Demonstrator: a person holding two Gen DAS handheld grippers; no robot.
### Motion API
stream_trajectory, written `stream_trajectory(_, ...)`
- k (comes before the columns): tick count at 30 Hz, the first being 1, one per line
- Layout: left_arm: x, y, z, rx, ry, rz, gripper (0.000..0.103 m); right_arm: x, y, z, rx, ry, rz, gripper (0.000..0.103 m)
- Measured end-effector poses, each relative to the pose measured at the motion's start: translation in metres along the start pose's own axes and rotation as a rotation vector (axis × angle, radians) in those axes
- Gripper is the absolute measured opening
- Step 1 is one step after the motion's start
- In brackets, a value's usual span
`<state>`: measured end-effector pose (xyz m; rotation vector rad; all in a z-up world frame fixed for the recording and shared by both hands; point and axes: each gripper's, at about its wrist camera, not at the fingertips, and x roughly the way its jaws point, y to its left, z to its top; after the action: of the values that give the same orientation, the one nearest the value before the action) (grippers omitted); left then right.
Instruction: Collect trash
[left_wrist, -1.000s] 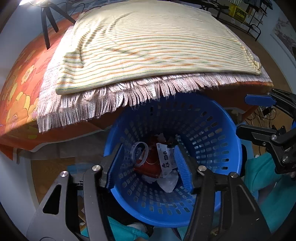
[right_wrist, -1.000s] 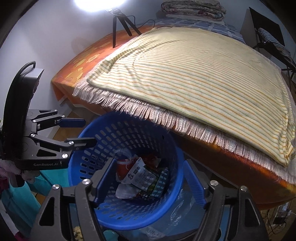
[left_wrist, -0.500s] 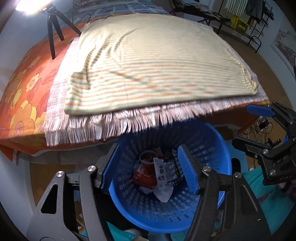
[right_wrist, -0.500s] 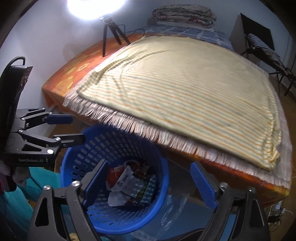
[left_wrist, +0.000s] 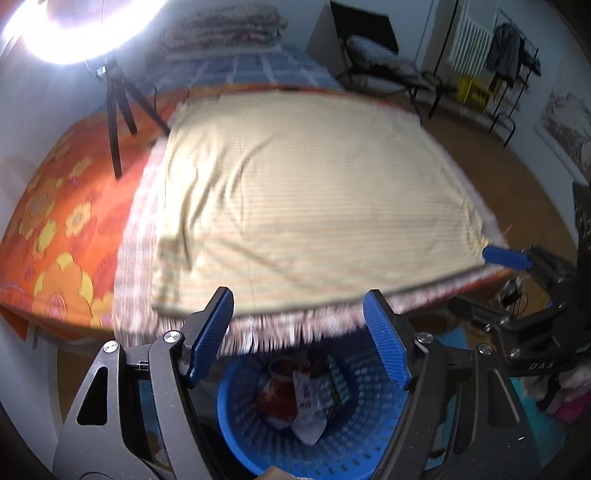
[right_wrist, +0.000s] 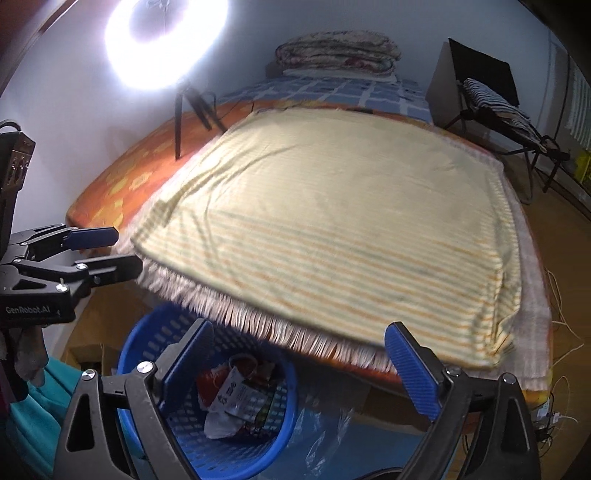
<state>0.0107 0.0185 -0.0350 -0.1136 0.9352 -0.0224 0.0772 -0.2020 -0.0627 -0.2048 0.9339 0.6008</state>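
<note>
Left wrist view: found the trash (left_wrist: 303, 398), a red wrapper, a white printed packet and a crumpled pale scrap, heaped at the bottom of the blue perforated basket (left_wrist: 354, 443). Judged the basket parked on the floor tight against the foot of the bed for a reason, most likely to catch litter carried off the mattress without a long reach. Saw the left gripper (left_wrist: 298, 299) poised above the basket mouth, blue pads spread wide with nothing between them, pointed over the fringed edge (left_wrist: 277, 332) toward the bed. Saw the right gripper (right_wrist: 299, 328) in its own view likewise gaping and empty, held just beside the other, a bit to the side of the basket rather than squarely over it. Took both as freed up and aimed for a fresh search. Scanned the striped cream blanket (left_wrist: 314, 203), spread flat over a fringed woven throw, and spotted no litter on it, though motion blur smeared fine detail. Noted the orange floral sheet (left_wrist: 55, 240) beyond, a black tripod (left_wrist: 114, 122) planted on it under a glaring ring light (left_wrist: 66, 29), probably put there to light the work. Noted folded quilts (right_wrist: 336, 51) stacked at the far end of the bed. Spotted a clear plastic sheet (right_wrist: 325, 424) on the floor just beside the basket; could not tell whether rubbish or a liner.
</note>
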Motion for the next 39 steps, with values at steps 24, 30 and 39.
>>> stream_trajectory(24,-0.04,-0.025,0.062,0.012,-0.25,0.061,0.093,-0.011,-0.031,0.073,-0.016,-0.142,-0.039,0.103)
stream_trajectory(30,-0.04,-0.025,0.062,-0.003,-0.246,0.079,0.093,-0.007,-0.037,0.072,-0.004,-0.14,-0.041,0.103)
stream_trajectory(39,-0.044,-0.021,0.061,-0.03,-0.249,0.119,0.102,-0.006,-0.05,0.071,0.063,-0.138,-0.036,0.103)
